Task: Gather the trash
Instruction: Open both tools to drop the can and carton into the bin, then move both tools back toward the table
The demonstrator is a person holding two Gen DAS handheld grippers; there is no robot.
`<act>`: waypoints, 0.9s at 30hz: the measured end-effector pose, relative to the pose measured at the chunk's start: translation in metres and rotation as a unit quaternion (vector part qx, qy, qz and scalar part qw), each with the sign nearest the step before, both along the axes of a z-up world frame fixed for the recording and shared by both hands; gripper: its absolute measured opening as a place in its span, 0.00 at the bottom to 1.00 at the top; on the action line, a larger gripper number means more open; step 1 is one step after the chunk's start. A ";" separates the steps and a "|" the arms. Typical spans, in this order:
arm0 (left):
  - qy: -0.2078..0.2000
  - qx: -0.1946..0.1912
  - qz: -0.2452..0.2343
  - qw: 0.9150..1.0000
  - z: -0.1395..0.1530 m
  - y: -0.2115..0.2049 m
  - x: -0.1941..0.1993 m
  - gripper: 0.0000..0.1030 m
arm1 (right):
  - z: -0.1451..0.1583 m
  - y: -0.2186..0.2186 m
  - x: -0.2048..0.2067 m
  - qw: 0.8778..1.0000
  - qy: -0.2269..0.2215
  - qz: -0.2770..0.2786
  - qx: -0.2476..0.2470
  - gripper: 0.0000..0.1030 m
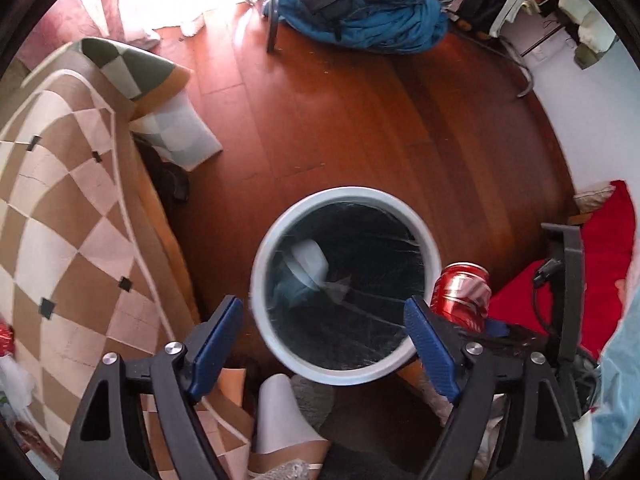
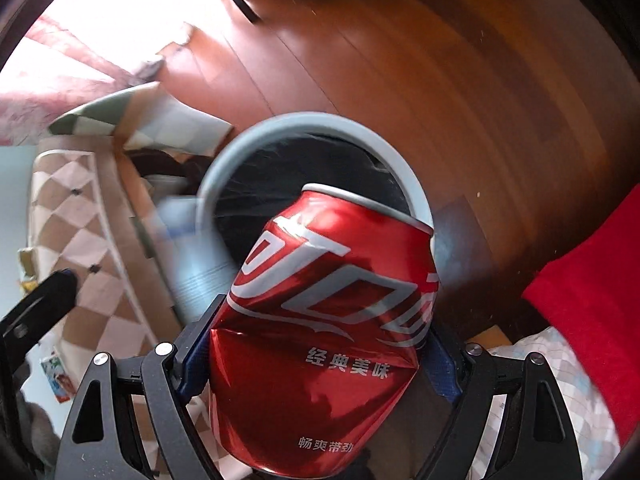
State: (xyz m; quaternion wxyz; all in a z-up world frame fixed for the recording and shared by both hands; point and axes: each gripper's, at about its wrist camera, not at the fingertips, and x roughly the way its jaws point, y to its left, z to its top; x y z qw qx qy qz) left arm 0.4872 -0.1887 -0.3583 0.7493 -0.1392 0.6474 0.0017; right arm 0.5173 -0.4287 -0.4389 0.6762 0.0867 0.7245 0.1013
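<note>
A round bin (image 1: pixel 260 264) with a pale rim and a black liner stands on the wooden floor, straight below my left gripper (image 1: pixel 324 344). Its blue pads (image 1: pixel 218 344) stand wide apart with nothing between them. A blurred white and blue piece of trash (image 1: pixel 308 264) shows inside the bin. My right gripper (image 2: pixel 316 360) is shut on a dented red drink can (image 2: pixel 332 300), which hangs over the near rim of the bin (image 2: pixel 224 160). In the left wrist view the can (image 1: pixel 462 292) sits just right of the bin.
A sofa with a checked beige cover (image 1: pixel 60 208) and a cushion (image 1: pixel 176 132) runs along the left. A heap of blue clothes (image 1: pixel 360 12) lies at the far side of the floor. Red cloth (image 1: pixel 600 264) is at the right. A person's leg and grey slipper (image 1: pixel 280 416) are beside the bin.
</note>
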 end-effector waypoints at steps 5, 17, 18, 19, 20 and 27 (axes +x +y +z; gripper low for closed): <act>-0.004 0.064 0.001 0.998 0.004 -0.003 -0.015 0.99 | 0.001 -0.007 -0.004 0.999 -0.014 -0.002 -0.030 1.00; -0.023 0.104 -0.004 0.994 0.031 -0.013 -0.063 1.00 | 0.062 -0.001 -0.049 0.990 -0.085 0.036 -0.106 1.00; -0.025 0.105 -0.005 0.994 0.035 -0.015 -0.067 1.00 | 0.069 -0.002 -0.053 0.990 -0.089 0.036 -0.105 1.00; -0.029 0.106 -0.006 0.994 0.039 -0.016 -0.070 1.00 | 0.077 -0.002 -0.059 0.989 -0.096 0.036 -0.105 1.00; -0.035 0.107 -0.007 0.994 0.046 -0.017 -0.075 1.00 | 0.085 -0.003 -0.063 0.989 -0.100 0.035 -0.105 1.00; -0.069 0.108 -0.001 0.992 0.089 -0.020 -0.105 1.00 | 0.142 -0.011 -0.095 0.987 -0.138 0.017 -0.083 1.00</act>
